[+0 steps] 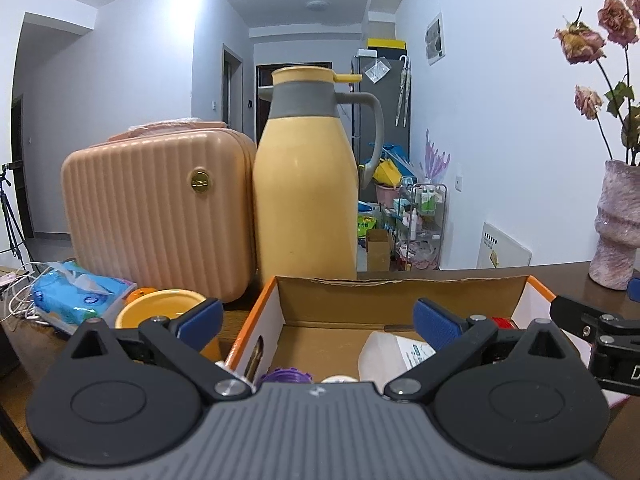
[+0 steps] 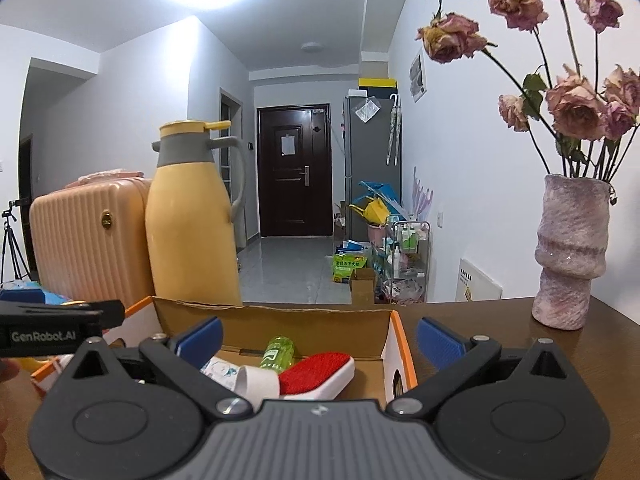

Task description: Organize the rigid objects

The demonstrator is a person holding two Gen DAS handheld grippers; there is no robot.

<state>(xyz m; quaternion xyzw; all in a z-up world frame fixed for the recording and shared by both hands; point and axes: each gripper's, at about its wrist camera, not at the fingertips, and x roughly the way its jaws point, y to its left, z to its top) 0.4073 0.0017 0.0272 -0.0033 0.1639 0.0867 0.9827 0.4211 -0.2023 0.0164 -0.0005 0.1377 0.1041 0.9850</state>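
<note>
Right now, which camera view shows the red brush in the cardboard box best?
The right wrist view: the red brush lies nearly whole inside the cardboard box. The left wrist view shows only a red sliver of it behind the left gripper's finger.

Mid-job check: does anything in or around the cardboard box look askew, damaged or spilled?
Nothing spilled. The cardboard box has a ragged, torn top edge on its far wall. Inside, the green bottle lies on its side beside the red-topped brush. The flowers in the vase look dried and wilted.
</note>
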